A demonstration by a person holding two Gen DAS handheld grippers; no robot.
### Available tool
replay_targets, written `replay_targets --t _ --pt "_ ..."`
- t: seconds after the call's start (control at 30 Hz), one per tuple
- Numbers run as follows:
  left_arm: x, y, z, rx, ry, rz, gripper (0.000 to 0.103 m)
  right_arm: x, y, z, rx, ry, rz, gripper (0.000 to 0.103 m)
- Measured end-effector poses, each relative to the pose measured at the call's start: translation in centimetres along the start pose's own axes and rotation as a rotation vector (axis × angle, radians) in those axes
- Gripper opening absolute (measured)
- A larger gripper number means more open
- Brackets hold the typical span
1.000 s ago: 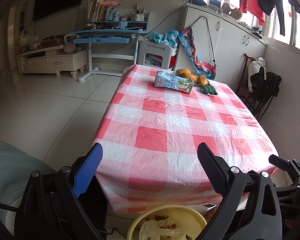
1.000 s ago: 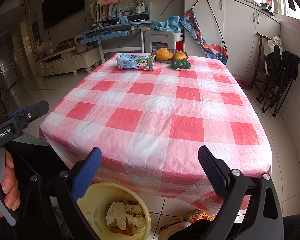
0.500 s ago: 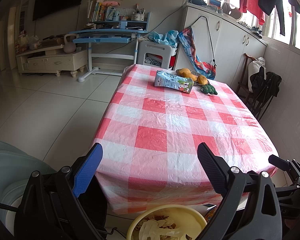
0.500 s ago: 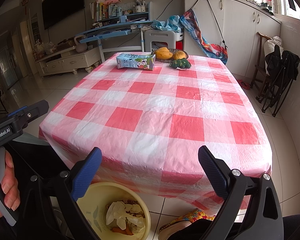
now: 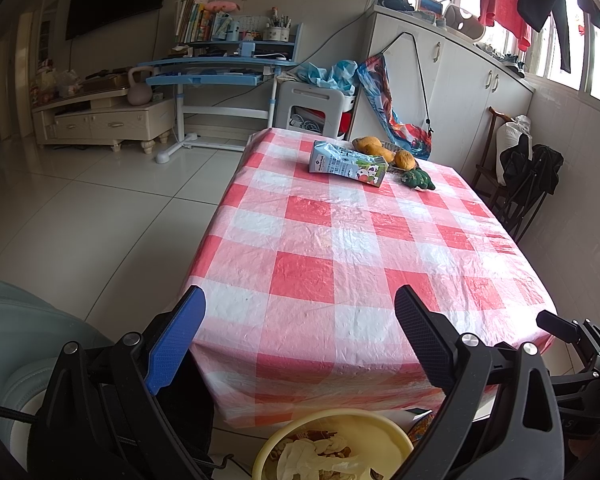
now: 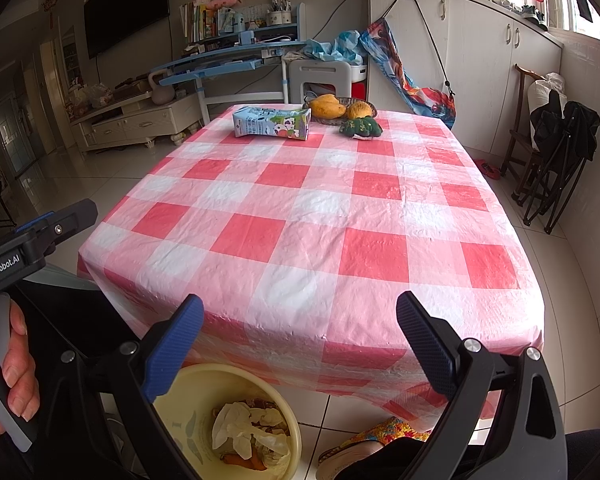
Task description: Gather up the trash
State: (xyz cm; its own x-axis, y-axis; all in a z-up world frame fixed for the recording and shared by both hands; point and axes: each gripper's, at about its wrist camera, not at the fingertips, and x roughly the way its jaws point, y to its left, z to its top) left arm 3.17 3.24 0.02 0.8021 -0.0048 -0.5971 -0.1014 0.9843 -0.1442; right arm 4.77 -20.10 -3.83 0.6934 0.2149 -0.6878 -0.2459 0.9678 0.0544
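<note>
Both grippers hang at the near end of the surface covered by a red-and-white checked plastic cloth (image 6: pixel 312 216), and both are released: the left gripper (image 5: pixel 296 344) and the right gripper (image 6: pixel 300 344) each show their fingers spread wide with nothing between them.

The likeliest piece of trash left on the surface is the flattened blue-and-white milk carton (image 6: pixel 272 122), lying on its side at the far end, just beside a shallow woven basket holding yellow mangoes (image 6: pixel 332 106) and near a small dark-green plush toy (image 6: pixel 360 127). The pale-yellow round plastic bin (image 6: pixel 236 424) stands on the floor below the near edge, already holding crumpled white paper and scraps.

The risk, as I judge it, lies in the long reach. The carton sits so close to the mangoes that a wide-open gripper could nudge the fruit or catch the toy instead. The slick cloth may drag and wrinkle under a sliding grip. A crushed carton may also fold and slip on the way back to the bin.

The right wrist view shows the bin's contents plainly, the hand (image 6: pixel 14 376) gripping the left tool, and a patterned slipper (image 6: pixel 376 436) beside the bin. The left wrist view shows only the bin's rim, but adds a grey-green padded seat (image 5: pixel 16 344) at near left.
</note>
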Motion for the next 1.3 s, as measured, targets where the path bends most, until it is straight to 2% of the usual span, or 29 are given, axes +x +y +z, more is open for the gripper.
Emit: replay_targets --t 1.3 --pt "0.0 0.14 0.05 -0.002 0.001 -0.002 0.092 0.05 -0.14 -0.15 -0.001 -0.001 -0.001 0.093"
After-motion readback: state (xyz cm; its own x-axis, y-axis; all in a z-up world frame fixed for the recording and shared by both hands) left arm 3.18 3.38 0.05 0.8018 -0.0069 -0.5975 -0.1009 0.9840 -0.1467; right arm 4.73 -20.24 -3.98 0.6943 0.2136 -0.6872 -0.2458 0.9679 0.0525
